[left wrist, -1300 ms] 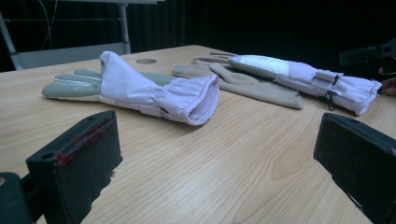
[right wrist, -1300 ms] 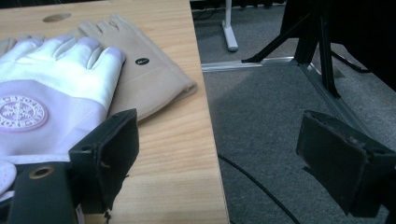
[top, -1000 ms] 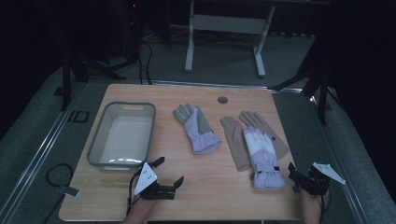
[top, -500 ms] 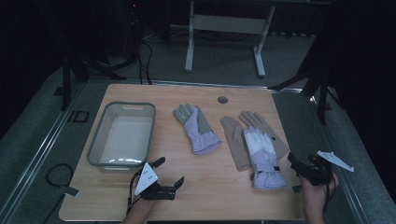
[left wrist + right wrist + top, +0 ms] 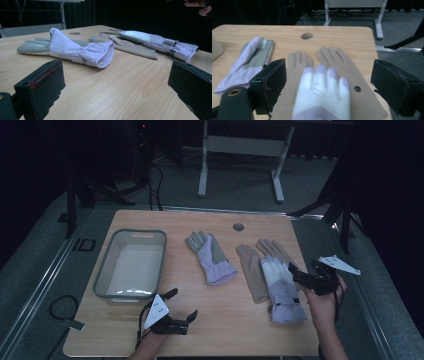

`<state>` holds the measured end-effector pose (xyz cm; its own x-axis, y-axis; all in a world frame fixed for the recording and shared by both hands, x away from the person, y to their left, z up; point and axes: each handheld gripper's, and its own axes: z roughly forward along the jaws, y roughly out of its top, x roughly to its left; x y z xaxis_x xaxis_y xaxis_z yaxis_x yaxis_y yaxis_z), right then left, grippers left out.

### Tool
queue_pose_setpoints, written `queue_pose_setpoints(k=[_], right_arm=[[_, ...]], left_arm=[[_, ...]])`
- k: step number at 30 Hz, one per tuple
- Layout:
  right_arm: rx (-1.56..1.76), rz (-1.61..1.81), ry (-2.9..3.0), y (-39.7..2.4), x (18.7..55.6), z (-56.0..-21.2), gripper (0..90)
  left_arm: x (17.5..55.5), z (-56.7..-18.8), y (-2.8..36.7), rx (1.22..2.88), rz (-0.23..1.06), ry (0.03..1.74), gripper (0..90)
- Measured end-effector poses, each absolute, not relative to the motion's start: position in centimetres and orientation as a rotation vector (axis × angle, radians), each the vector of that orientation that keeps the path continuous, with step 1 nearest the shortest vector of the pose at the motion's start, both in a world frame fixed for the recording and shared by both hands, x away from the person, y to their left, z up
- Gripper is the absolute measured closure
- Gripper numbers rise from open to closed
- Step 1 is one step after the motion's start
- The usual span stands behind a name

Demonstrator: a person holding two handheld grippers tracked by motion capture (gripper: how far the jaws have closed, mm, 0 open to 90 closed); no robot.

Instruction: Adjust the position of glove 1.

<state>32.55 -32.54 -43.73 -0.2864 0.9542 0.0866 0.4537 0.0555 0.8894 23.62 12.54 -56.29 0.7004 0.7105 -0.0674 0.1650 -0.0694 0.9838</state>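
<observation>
Both grippers are released, jaws spread wide: the left gripper (image 5: 181, 306) rests low on the table (image 5: 235, 325), near the grey tub (image 5: 131, 262). Right gripper (image 5: 305, 276) hovers over the lilac-and-white glove (image 5: 281, 287) lying atop two tan gloves (image 5: 252, 270); another glove (image 5: 210, 257) lies mid-table.

Light wooden desk (image 5: 200, 330), round cable hole (image 5: 238, 227) near far edge. Grey carpet floor (image 5: 235, 195). White metal frame legs (image 5: 202, 165) behind the desk. Black stand legs (image 5: 75, 190) at left, black cables (image 5: 155, 180). Surroundings dark, dim lighting.
</observation>
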Motion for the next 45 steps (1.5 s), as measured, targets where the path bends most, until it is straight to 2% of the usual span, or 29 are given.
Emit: queue_pose_setpoints(k=[11, 16, 21, 26, 30, 33, 38, 43, 45], right_arm=[[1.287, 1.226, 1.940, -27.1, 35.2, -42.5, 16.3], [1.235, 1.279, 2.015, -24.5, 36.1, -42.3, 21.3], [1.191, 1.277, 2.075, -22.1, 37.0, -42.5, 19.6], [1.136, 1.255, 2.144, -19.2, 38.6, -43.2, 21.7], [1.113, 1.241, 2.172, -17.6, 39.5, -43.9, 26.1], [1.079, 1.238, 2.234, -15.7, 40.7, -44.9, 35.4], [1.068, 1.207, 2.286, -14.2, 42.0, -46.0, 40.0], [1.082, 1.149, 2.333, -12.8, 43.8, -47.7, 48.4], [1.093, 1.136, 2.348, -12.6, 44.4, -48.3, 48.9]], left_arm=[[23.7, -56.3, 12.7, 1.601, 0.509, 0.730, 0.7], [23.7, -56.3, 12.6, 1.600, 0.506, 0.726, 0.7], [23.7, -56.3, 12.7, 1.598, 0.499, 0.723, 0.7], [23.7, -56.3, 12.6, 1.599, 0.500, 0.721, 0.7], [23.7, -56.3, 12.6, 1.600, 0.496, 0.721, 0.7], [23.7, -56.3, 12.6, 1.601, 0.491, 0.722, 0.7], [23.7, -56.3, 12.6, 1.605, 0.491, 0.713, 0.7], [23.7, -56.3, 12.6, 1.601, 0.486, 0.712, 0.7], [23.7, -56.3, 12.6, 1.600, 0.485, 0.713, 0.7]])
